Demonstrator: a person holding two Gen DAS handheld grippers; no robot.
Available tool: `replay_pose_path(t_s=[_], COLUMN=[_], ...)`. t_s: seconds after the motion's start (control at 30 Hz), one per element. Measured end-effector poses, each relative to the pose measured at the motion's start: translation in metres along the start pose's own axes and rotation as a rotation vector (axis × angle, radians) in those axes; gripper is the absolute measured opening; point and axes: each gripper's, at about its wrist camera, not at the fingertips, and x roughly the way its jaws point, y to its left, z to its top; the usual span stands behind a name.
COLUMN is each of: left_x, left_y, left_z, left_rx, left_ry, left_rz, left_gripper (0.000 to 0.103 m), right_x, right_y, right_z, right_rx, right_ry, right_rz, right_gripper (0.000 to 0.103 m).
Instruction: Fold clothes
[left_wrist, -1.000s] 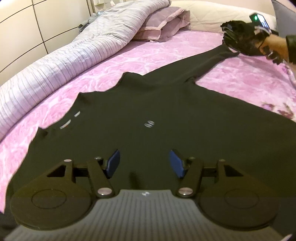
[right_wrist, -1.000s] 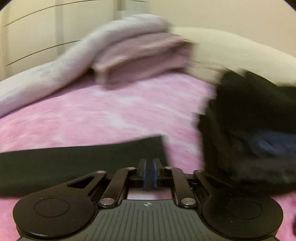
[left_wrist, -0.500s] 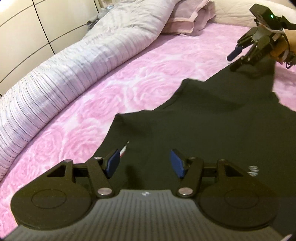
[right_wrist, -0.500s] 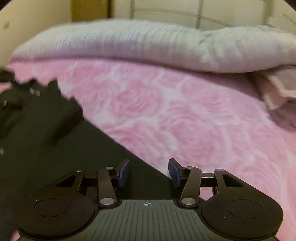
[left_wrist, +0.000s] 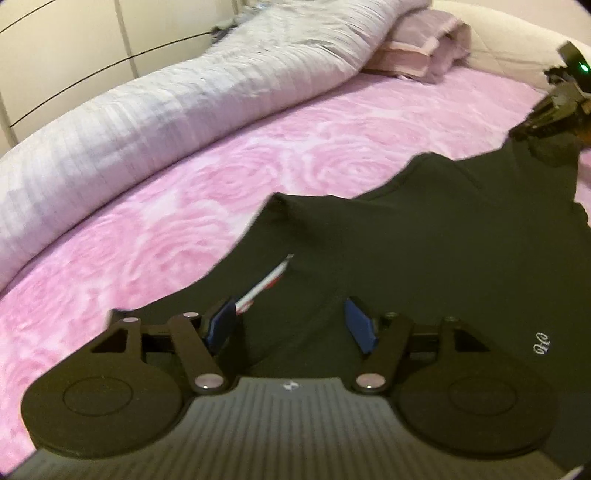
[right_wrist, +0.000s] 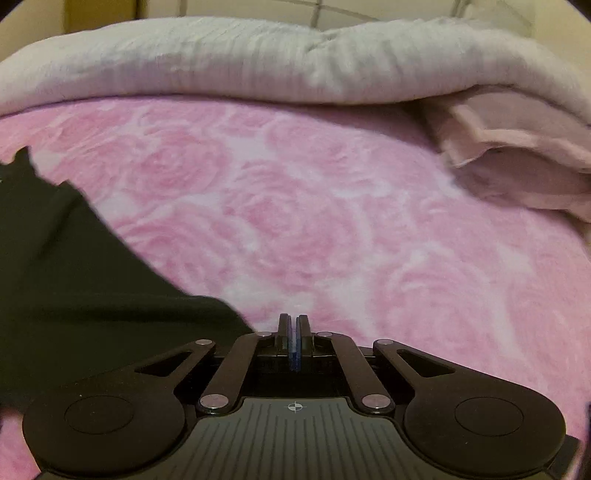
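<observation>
In the left wrist view the left gripper (left_wrist: 291, 325) sits low in the middle of the frame, its blue pads (left_wrist: 357, 324) apart and the jaws opening; only the flat cloth of the black garment (left_wrist: 424, 251) lies beneath the gap, nothing pinched. Just by the left pad a white and red neck label (left_wrist: 267, 282) shows at the collar. A small white embroidered mark (left_wrist: 541, 341) sits on the cloth at lower right. The garment spreads from the bottom centre up to the right edge over the pink rose-patterned blanket (left_wrist: 184, 206). At the upper right edge the right gripper (left_wrist: 546, 122) meets the garment's far corner.

In the right wrist view the right gripper (right_wrist: 294, 341) is at bottom centre with its pads pressed together; the blur makes it hard to say, but no cloth seems caught between them. The garment (right_wrist: 74, 288) fills the lower left, its edge ending just left of the fingertips. Across the top lies a rolled grey quilt (right_wrist: 277, 62), with a mauve pillow (right_wrist: 517, 155) at the right
</observation>
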Motion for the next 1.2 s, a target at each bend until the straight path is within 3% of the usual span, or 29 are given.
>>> replay_pose_path(t_s=[0.07, 0.13, 0.23, 0.3, 0.37, 0.47, 0.57, 0.73, 0.97, 1.1, 1.2], left_x=[-0.02, -0.044, -0.082, -0.108, -0.136, -0.19, -0.239, -0.293, -0.316, -0.306, -0.291], left_y=[0.012, 0.026, 0.051, 0.069, 0.086, 0.11, 0.131, 0.154, 0.183, 0.184, 0.189], left_z=[-0.007, -0.02, -0.049, -0.073, -0.098, -0.134, -0.168, -0.215, -0.267, -0.306, -0.328], left_rx=[-0.016, -0.031, -0.062, -0.106, -0.139, -0.163, -0.15, -0.031, 0.121, 0.425, 0.609], left_ry=[-0.012, -0.001, 0.036, 0.068, 0.093, 0.104, 0.135, 0.22, 0.293, 0.344, 0.39], left_rz=[0.019, 0.049, 0.112, 0.153, 0.198, 0.276, 0.375, 0.51, 0.574, 0.664, 0.686], left_gripper=[0.061, 0.061, 0.061, 0.061, 0.061, 0.061, 0.061, 0.062, 0.063, 0.063, 0.063], right_x=[-0.016, -0.032, -0.045, -0.047, -0.047, -0.068, -0.098, -0.141, -0.175, -0.181, -0.172], right_y=[0.007, 0.018, 0.042, 0.054, 0.067, 0.07, 0.086, 0.162, 0.268, 0.316, 0.34], right_z=[0.001, -0.001, -0.008, -0.019, -0.029, -0.033, -0.03, -0.034, -0.044, -0.056, -0.059], right_rx=[0.005, 0.008, 0.03, 0.032, 0.02, 0.026, 0.002, -0.119, -0.242, -0.33, -0.356], right_ry=[-0.048, -0.064, -0.04, 0.013, 0.079, 0.061, 0.012, -0.047, -0.068, -0.074, -0.068], right_rz=[0.012, 0.08, 0.171, 0.186, 0.171, 0.103, 0.119, 0.229, 0.404, 0.448, 0.46], right_gripper=[0.002, 0.006, 0.025, 0.04, 0.043, 0.044, 0.044, 0.046, 0.048, 0.049, 0.05])
